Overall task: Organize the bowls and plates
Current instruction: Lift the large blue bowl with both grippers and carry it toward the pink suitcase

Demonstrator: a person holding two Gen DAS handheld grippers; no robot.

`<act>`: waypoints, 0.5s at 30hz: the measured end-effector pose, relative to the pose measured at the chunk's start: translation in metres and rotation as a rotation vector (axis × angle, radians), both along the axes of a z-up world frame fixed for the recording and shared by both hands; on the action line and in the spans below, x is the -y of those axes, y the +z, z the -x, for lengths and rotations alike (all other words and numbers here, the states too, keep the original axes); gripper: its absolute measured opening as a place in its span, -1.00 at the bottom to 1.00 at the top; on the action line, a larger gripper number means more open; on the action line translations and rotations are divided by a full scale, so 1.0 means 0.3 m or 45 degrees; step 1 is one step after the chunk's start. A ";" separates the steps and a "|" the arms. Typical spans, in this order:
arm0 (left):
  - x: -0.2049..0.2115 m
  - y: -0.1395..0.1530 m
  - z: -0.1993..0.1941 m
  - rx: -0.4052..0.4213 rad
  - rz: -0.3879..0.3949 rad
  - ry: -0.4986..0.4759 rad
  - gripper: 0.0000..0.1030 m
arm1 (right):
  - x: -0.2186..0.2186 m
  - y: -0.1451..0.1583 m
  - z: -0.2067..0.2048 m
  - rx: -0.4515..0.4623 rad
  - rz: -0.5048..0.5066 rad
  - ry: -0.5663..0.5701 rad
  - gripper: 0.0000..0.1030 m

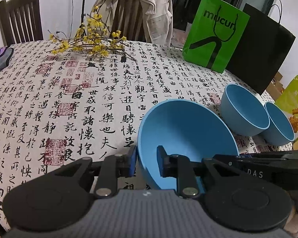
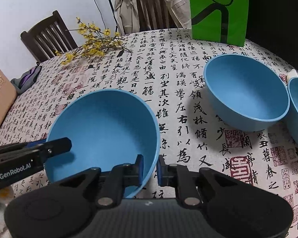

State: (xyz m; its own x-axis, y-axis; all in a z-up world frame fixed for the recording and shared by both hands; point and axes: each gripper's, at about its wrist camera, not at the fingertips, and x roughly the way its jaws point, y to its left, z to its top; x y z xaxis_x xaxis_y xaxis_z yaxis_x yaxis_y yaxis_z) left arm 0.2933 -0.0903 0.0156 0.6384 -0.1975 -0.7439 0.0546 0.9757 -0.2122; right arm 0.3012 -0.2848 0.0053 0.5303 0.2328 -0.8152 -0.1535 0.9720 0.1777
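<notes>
Gripping from both sides now: the left gripper (image 1: pixel 147 163) has its jaws clamped on the near-left wall of the big blue bowl (image 1: pixel 184 134), one pad outside, one inside, and the right gripper (image 2: pixel 150 167) pinches the opposite part of the same rim, its pads squeezed either side of the wall. In the right wrist view the left gripper (image 2: pixel 67 143) pokes in from the left, a finger lying over the bowl's edge. That big blue bowl (image 2: pixel 105 123) sits close to the cameras on the calligraphy tablecloth (image 1: pixel 73 107), tipped slightly in the left view. Off to the right stands a second blue bowl (image 2: pixel 246 95), upright and well apart from the held one, and a third blue bowl (image 1: pixel 280 125) just beside it, apparently touching. Farther back lie yellow flower sprigs (image 1: pixel 93 41), with a green paper bag (image 1: pixel 216 33) standing near the table's far edge, a black bag (image 1: pixel 264 49) beside it, and a jacket (image 1: pixel 137 6) draped over a chair behind
</notes>
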 end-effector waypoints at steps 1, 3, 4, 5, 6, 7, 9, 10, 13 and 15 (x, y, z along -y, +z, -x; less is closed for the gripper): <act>-0.001 0.003 0.004 0.003 0.000 0.000 -0.58 | 0.000 0.003 0.002 0.001 -0.002 0.000 -0.74; -0.003 0.011 0.013 0.010 0.000 0.002 -0.58 | -0.002 0.008 0.009 0.006 -0.003 0.002 -0.74; -0.004 0.015 0.018 0.014 -0.001 0.003 -0.57 | -0.003 0.013 0.014 0.011 -0.002 0.004 -0.74; -0.006 0.020 0.024 0.017 -0.001 0.004 -0.58 | -0.004 0.016 0.018 0.014 -0.003 0.004 -0.74; -0.006 0.023 0.029 0.020 -0.002 0.005 -0.57 | -0.005 0.020 0.021 0.016 -0.003 0.006 -0.74; -0.006 0.027 0.033 0.024 -0.003 0.007 -0.57 | -0.007 0.024 0.026 0.020 -0.003 0.007 -0.74; -0.010 0.035 0.043 0.031 -0.001 0.010 -0.57 | -0.010 0.032 0.035 0.027 -0.002 0.009 -0.74; -0.011 0.039 0.048 0.034 -0.001 0.011 -0.57 | -0.012 0.035 0.039 0.030 -0.003 0.011 -0.74; -0.015 0.049 0.062 0.044 -0.001 0.013 -0.57 | -0.017 0.047 0.054 0.041 -0.001 0.013 -0.74; -0.018 0.056 0.073 0.051 -0.001 0.014 -0.57 | -0.021 0.055 0.064 0.047 -0.001 0.015 -0.74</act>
State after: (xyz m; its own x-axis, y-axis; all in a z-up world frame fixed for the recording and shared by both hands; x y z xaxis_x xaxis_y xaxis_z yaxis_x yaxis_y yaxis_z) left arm 0.2714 -0.0848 0.0324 0.6697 -0.1895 -0.7181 0.0519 0.9765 -0.2093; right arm 0.2821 -0.2785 0.0218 0.5570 0.2400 -0.7951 -0.1712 0.9700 0.1728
